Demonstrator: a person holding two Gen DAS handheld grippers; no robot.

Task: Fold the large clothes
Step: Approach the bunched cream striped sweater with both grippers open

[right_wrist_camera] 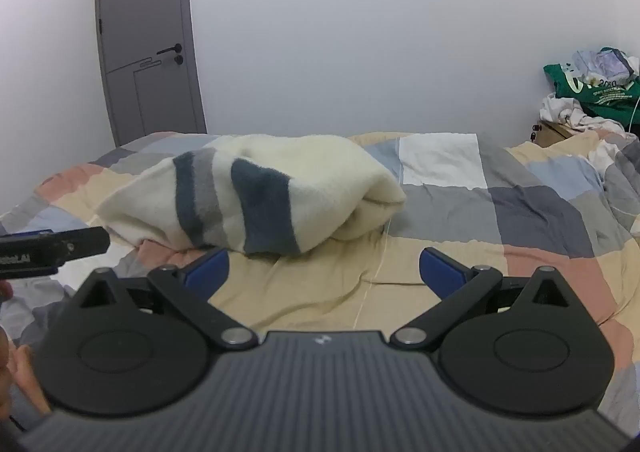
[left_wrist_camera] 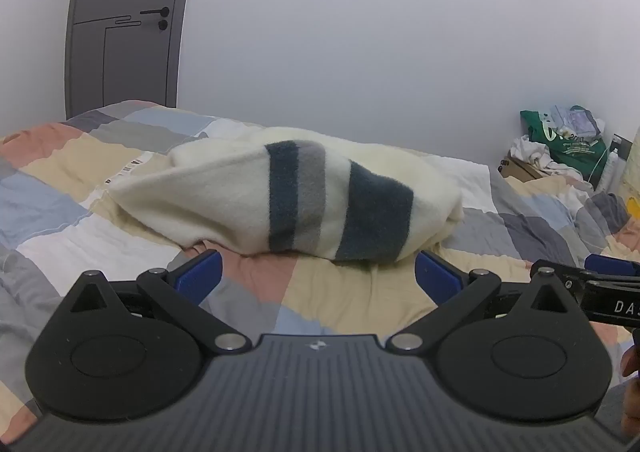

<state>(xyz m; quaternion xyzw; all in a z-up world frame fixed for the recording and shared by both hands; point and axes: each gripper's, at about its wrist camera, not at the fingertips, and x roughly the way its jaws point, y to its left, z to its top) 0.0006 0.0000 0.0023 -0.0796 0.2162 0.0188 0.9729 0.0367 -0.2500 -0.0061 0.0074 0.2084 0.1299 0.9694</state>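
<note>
- Left wrist view: our left gripper [left_wrist_camera: 318, 272] has its jaws spread wide, nothing between the blue pads, aimed slightly down at the bed.
- Right wrist view: our right gripper [right_wrist_camera: 324, 270] is the same, wide open and empty, hovering over bare quilt.
- Just past the left jaws sits the cream sweater [left_wrist_camera: 288, 195] with dark blue and grey stripes, bunched into a loose lump on the patchwork quilt [left_wrist_camera: 360, 292]. Near the pads, not touching.
- From the right gripper the sweater [right_wrist_camera: 256, 195] sits ahead and to the left, its rolled end pointing right.
- Progress, our read: the garment looks roughly bundled, not a flat, squared fold. Neither gripper holds cloth. We can't tell from the lump whether it's a half-done fold or an unstarted heap, so we assume most of the work is left: spread, flatten, fold.
- View differences: the left view shows the striped face square on plus what looks like a label at the sweater's left edge; the right view shows the rolled right end and the open quilt beside it.
- Each view catches the other gripper at its edge, with part of a hand.
- Beyond: grey door [left_wrist_camera: 124, 23], white wall, green bag [right_wrist_camera: 592, 87] on a clutter pile at far right.
</note>
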